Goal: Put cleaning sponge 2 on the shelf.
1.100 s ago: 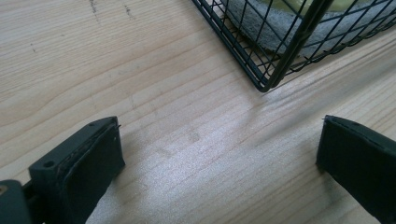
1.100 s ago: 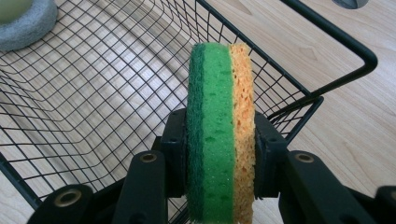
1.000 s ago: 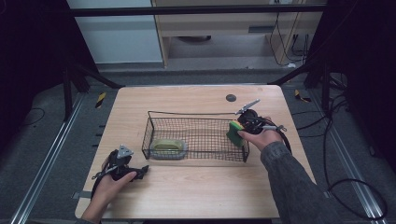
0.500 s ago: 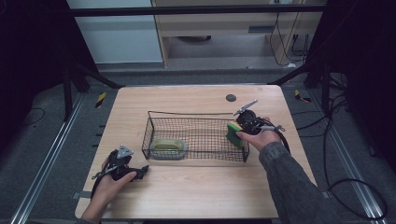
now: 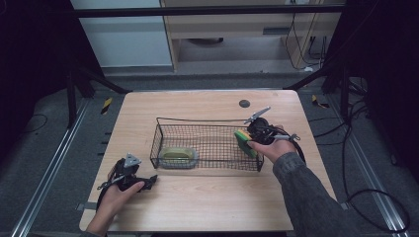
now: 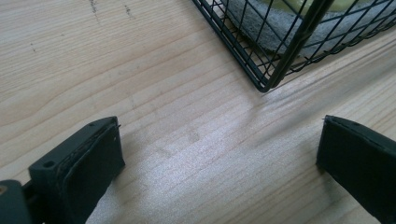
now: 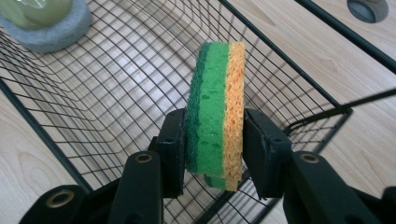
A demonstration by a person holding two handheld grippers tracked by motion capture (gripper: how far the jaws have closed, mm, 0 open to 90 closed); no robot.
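Note:
A green and orange sponge [image 5: 243, 140] [image 7: 215, 107] stands on edge between the jaws of my right gripper [image 5: 248, 141] [image 7: 215, 156], which is shut on it. It hangs over the right end of a black wire basket [image 5: 207, 121] [image 7: 280, 60]. At the basket's left end lies a grey pad with a yellow-green block on top [image 5: 178, 156] [image 7: 44, 18] [image 6: 280, 23]. My left gripper [image 5: 149, 180] [image 6: 219, 154] rests on the table in front of the basket's left corner [image 6: 266, 86], open, with bare wood between its jaws.
A light wooden table [image 5: 207, 202] carries everything. A dark round hole [image 5: 244, 103] [image 7: 369, 7] sits behind the basket to the right. Cables trail off the table's right side, and a dark metal frame surrounds it.
My right gripper has edged the sponge slightly left over the basket's end. The left hand has stayed put.

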